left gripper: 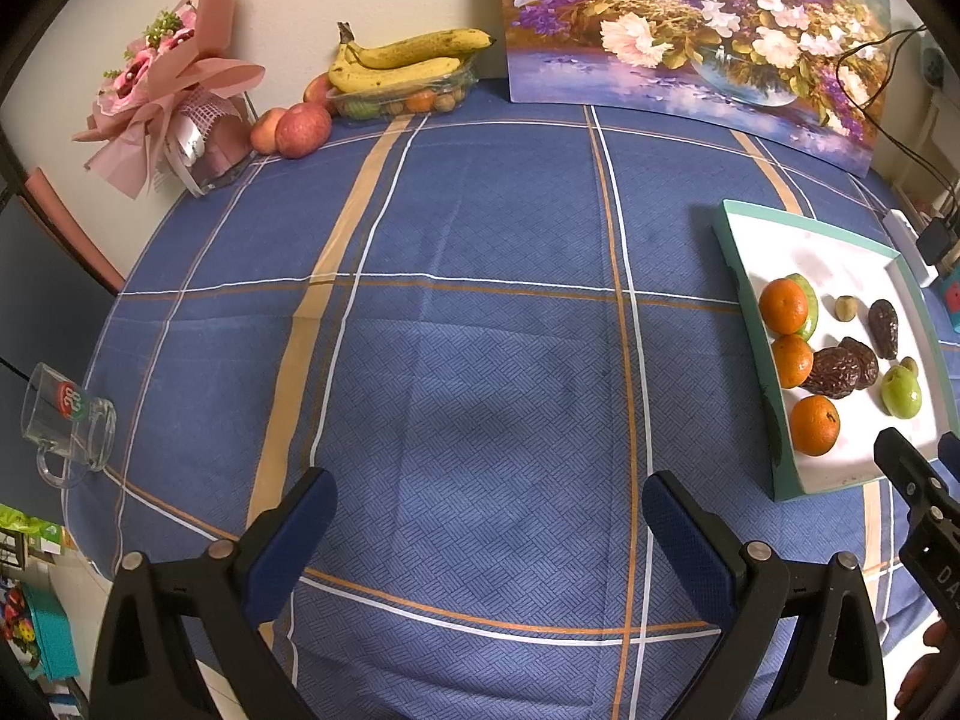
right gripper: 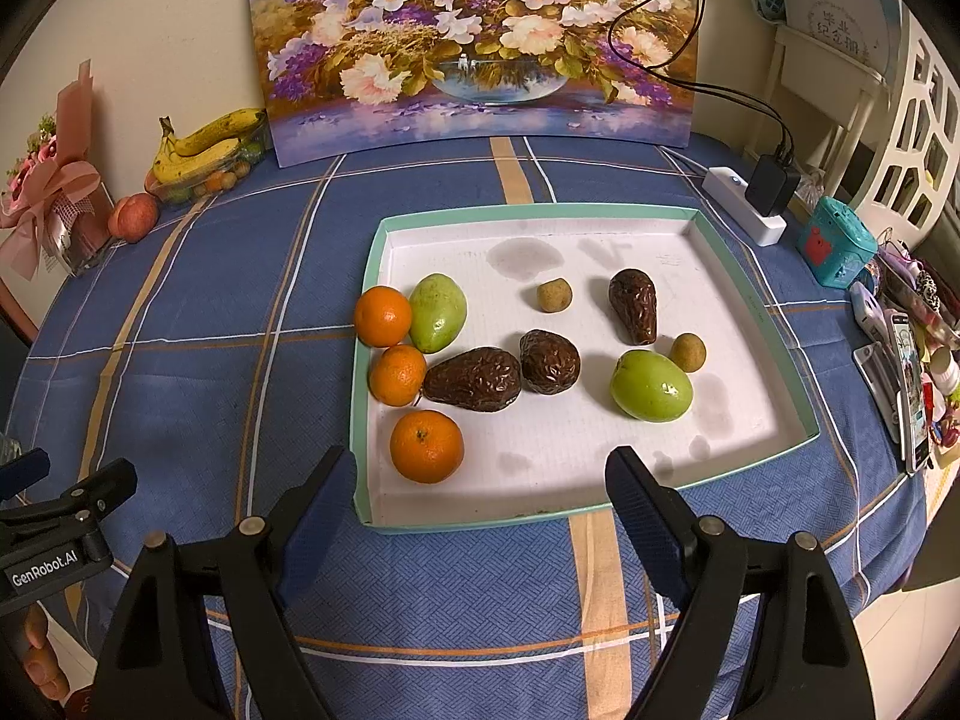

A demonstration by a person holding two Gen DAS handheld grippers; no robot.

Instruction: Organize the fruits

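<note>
A white tray with a teal rim (right gripper: pixel 600 213) lies on the blue checked tablecloth. Inside it three oranges (right gripper: pixel 426 446) line its left wall, with two green fruits (right gripper: pixel 651 385), three dark brown wrinkled fruits (right gripper: pixel 474 380) and two small tan round fruits (right gripper: pixel 554 295) spread across it. My right gripper (right gripper: pixel 480 483) hangs open over the tray's near edge, nothing between its fingers. In the left wrist view the same tray (left gripper: pixel 780 468) sits at the far right. My left gripper (left gripper: pixel 489 510) stands open above bare cloth, to the left of the tray.
At the back left, bananas (left gripper: pixel 396 63) rest on a clear box of fruit beside apples (left gripper: pixel 303 129) and a pink bouquet (left gripper: pixel 168 96). A flower painting (right gripper: pixel 480 42) leans on the wall. A glass mug (left gripper: pixel 66 420) sits near the left edge. A power strip (right gripper: pixel 744 210), phones and clutter lie right.
</note>
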